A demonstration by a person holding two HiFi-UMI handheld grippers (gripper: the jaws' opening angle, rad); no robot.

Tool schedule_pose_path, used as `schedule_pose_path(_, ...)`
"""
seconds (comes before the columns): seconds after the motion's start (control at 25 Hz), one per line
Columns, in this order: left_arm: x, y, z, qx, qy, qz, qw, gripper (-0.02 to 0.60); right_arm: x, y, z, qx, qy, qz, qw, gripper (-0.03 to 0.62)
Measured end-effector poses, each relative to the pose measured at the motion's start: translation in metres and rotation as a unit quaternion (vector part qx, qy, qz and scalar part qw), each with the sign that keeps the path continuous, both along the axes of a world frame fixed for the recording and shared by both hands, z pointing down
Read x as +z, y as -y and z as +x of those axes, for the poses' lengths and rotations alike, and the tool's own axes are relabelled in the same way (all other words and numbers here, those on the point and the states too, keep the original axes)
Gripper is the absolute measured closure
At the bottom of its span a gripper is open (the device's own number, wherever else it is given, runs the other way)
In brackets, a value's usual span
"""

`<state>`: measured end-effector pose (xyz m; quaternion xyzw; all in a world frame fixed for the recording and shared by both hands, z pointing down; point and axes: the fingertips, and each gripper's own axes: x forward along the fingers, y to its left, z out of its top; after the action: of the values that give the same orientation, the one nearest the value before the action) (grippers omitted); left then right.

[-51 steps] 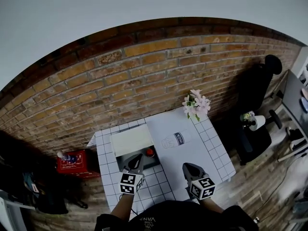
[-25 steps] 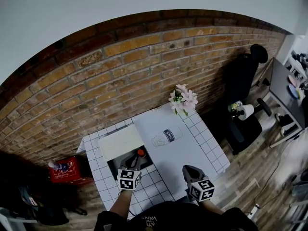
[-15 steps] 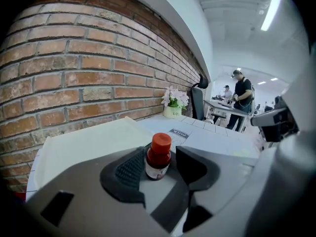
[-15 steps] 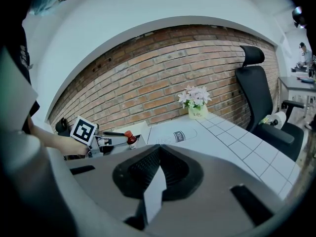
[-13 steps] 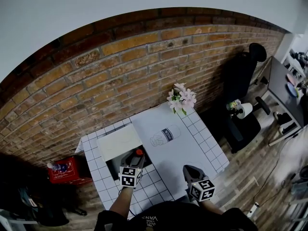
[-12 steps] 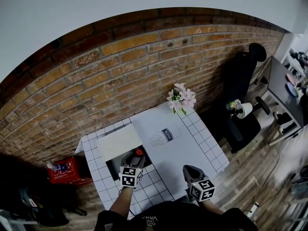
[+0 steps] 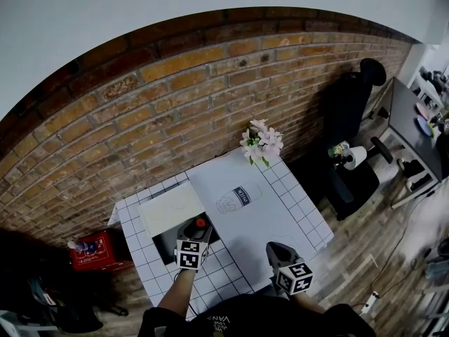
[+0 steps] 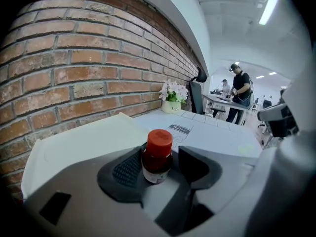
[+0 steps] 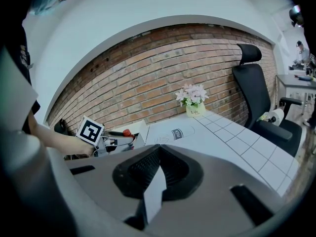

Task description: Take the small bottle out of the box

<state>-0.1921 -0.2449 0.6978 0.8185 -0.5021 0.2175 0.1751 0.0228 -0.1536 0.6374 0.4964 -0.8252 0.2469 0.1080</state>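
Two grippers, one per hand.

Left gripper (image 7: 196, 227): jaws wide apart and just been opening. One bottle (image 8: 157, 158) stands upright between them, with a red cap, dark body and white label. The right jaw is clear of it. The left pad is just beside it; can't tell if it touches. The bottle's base is hidden behind the gripper body. Head view puts the cap at the right edge of the box's dark opening.

Right gripper (image 9: 159, 152): jaws closed tip to tip, nothing in them. It sits near the table's front edge, well apart from the box.

Outward count:
- One box (image 7: 163, 240), with one white lid (image 7: 170, 208) folded back toward the wall.
- One table (image 7: 303, 220), white with grid lines.
- One sheet (image 7: 261, 220) with a milk-bottle drawing, right of the box.
- One pot of flowers (image 7: 259, 140) at the table's far edge.
- One brick wall (image 7: 175, 97).
- One black chair (image 7: 351, 111), right of the table.
- One red crate (image 7: 95, 251) on the floor, left of the table.
- Two people (image 8: 242, 90), far back in the left gripper view.
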Motion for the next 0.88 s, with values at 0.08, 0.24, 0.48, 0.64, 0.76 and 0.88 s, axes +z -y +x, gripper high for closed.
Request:
schedule_pose_path(0.08,0.000,0.004,0.001,-0.003,0.002,0.003,1.0000,0.354,0.000,0.001,0.002,0.000,-0.003,0.001,1.000,0.595)
schedule_pose_path(0.24,0.000,0.011,0.003,-0.007,0.009,0.009,0.9999,0.354,0.000,0.000,0.004,0.002,-0.001,-0.001,1.000,0.595)
schedule_pose_path(0.48,0.004,0.014,0.000,-0.010,0.020,0.007,0.9997,0.364,0.003,0.000,0.007,0.006,0.005,-0.004,1.000,0.595)
schedule_pose_path(0.64,0.004,0.014,0.001,-0.012,0.019,0.006,0.9997,0.367,0.001,0.001,0.007,0.004,0.006,-0.005,1.000,0.595)
schedule_pose_path(0.76,0.004,0.013,0.001,-0.011,0.017,0.003,0.9998,0.368,0.001,0.002,0.007,0.000,0.006,-0.003,1.000,0.595)
schedule_pose_path(0.88,0.003,0.012,0.002,-0.010,0.016,0.000,0.9998,0.370,0.001,0.004,0.006,-0.005,0.003,-0.002,1.000,0.595)
